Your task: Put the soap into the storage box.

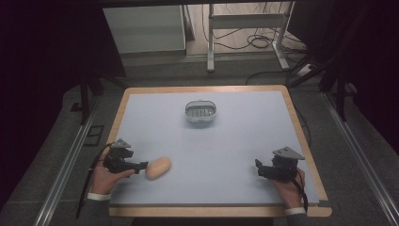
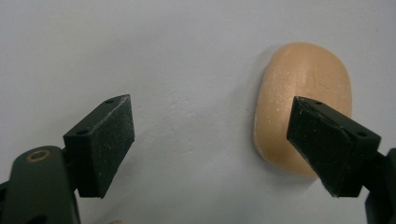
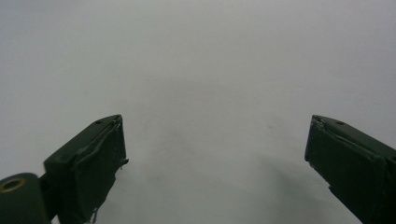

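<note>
Here the smooth, tan, oval soap-like lump (image 1: 158, 167) lies on the pale blue bench (image 1: 235, 141), near-left, beside the left tool (image 2: 210, 140), jaws wide; the right tool (image 3: 215, 154) gapes wide over bare bench.

Tan oval soap bar (image 1: 158, 167) flat on mat

A pale blue-grey mat (image 1: 235, 141) covers a tabletop with a light wooden rim (image 1: 301, 136). On the mat, near the far edge and about midway across, stands a small oval metal dish (image 1: 201, 112) with a slotted floor. Beyond the table, a white metal frame (image 1: 244, 28) stands on the floor, with dark cables (image 1: 256, 42) looped beneath it. Metal rails (image 1: 61, 174) run along both sides of the table.
</note>
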